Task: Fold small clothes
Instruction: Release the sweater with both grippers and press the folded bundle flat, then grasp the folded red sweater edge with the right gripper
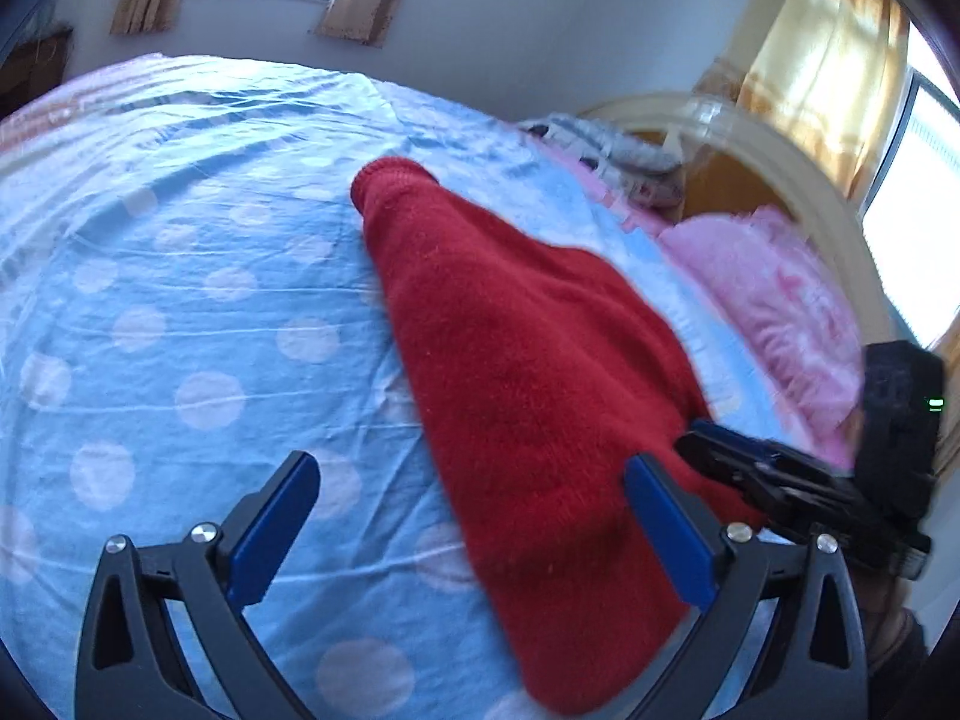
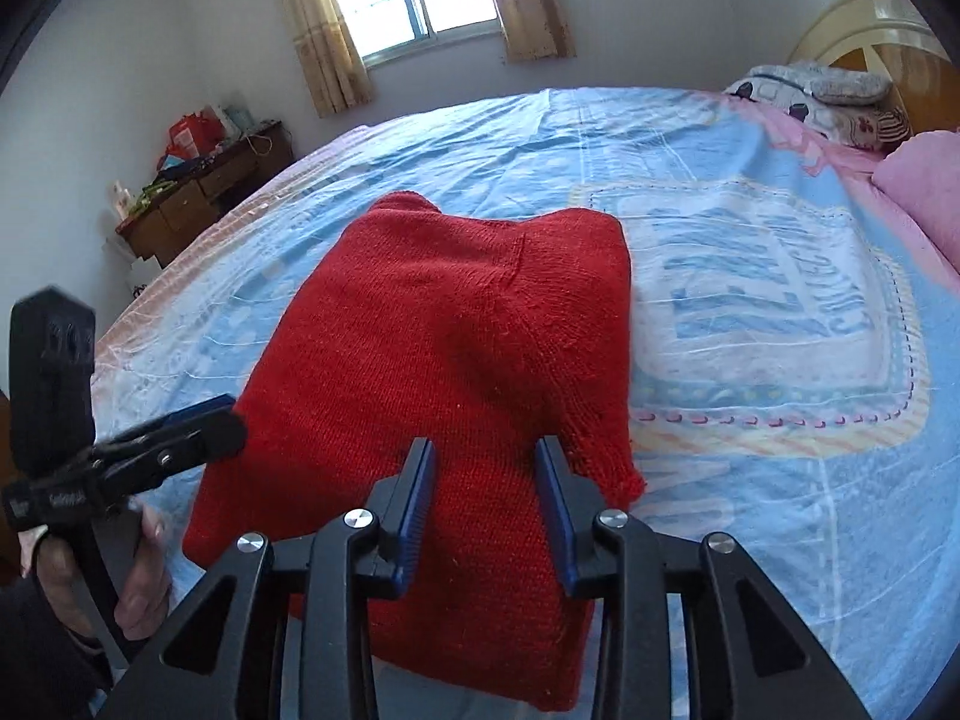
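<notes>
A small red knitted sweater [image 2: 444,348] lies folded on the blue bed sheet [image 2: 750,276]. In the left wrist view the sweater [image 1: 516,372] runs from the middle down to the lower right. My left gripper [image 1: 474,480] is open wide, its right finger over the sweater's edge and its left finger over the bare sheet. My right gripper [image 2: 486,456] is open, both fingers just above the sweater's near end, holding nothing. Each gripper shows in the other's view, the right [image 1: 720,450] and the left [image 2: 204,420].
The bed carries a blue polka-dot sheet [image 1: 180,330], pink pillows [image 1: 774,306] and a grey pillow [image 2: 828,84] by the cream headboard [image 2: 870,18]. A cluttered wooden desk [image 2: 198,192] stands by the far wall under a curtained window.
</notes>
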Motion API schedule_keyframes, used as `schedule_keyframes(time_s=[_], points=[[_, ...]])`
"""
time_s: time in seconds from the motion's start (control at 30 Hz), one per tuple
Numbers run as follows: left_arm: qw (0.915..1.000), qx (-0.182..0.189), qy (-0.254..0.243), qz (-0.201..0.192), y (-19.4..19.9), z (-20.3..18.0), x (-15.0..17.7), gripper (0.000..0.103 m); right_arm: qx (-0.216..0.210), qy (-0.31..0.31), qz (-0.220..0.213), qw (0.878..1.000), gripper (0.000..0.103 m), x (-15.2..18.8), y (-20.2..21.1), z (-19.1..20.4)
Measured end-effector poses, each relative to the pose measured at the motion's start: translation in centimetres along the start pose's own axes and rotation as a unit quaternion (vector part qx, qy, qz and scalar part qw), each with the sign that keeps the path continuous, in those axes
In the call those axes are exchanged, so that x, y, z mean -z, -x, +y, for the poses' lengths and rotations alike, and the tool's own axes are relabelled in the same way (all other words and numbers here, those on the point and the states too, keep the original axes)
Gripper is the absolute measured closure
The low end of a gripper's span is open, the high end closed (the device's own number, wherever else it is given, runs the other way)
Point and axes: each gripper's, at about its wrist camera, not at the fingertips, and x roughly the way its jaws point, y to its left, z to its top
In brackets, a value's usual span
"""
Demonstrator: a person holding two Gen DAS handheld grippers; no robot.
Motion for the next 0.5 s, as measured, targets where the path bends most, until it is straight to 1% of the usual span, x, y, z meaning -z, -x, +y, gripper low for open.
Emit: schedule_keyframes(time_s=[0.07, 0.13, 0.2, 0.23, 0.27, 0.3, 0.33, 0.5], points=[[0.9997, -0.015, -0.012, 0.012, -0.7, -0.5, 0.1, 0.0, -0.007, 0.006, -0.007, 1.0, 0.068, 0.1, 0.3, 0.1], [0.9998, -0.013, -0.007, 0.013, -0.7, -0.2, 0.1, 0.0, -0.03, -0.007, -0.019, 0.999, 0.066, 0.0, 1.3, -0.4], [0.9999, -0.005, 0.003, 0.016, -0.8, 0.3, 0.2, 0.0, -0.049, -0.032, -0.034, 0.998, 0.063, -0.8, 2.1, -1.5], [0.9998, -0.001, 0.008, 0.018, -0.8, 0.4, 0.2, 0.0, -0.052, -0.042, -0.042, 0.997, 0.055, -1.2, 2.4, -2.0], [0.9998, -0.001, 0.01, 0.017, -0.8, 0.5, 0.2, 0.0, -0.05, -0.049, -0.048, 0.996, 0.051, -1.4, 2.5, -2.3], [0.9998, -0.004, 0.008, 0.016, -0.8, 0.3, 0.2, 0.0, -0.046, -0.056, -0.05, 0.996, 0.044, -1.7, 2.5, -2.7], [0.9998, -0.007, 0.005, 0.016, -0.7, 0.2, 0.3, 0.0, -0.049, -0.065, -0.049, 0.996, 0.042, -2.1, 2.2, -3.3], [0.9997, -0.015, -0.002, 0.02, -1.0, -0.2, 0.3, 0.0, -0.042, -0.09, -0.03, 0.995, 0.042, -2.8, 0.5, -5.4]])
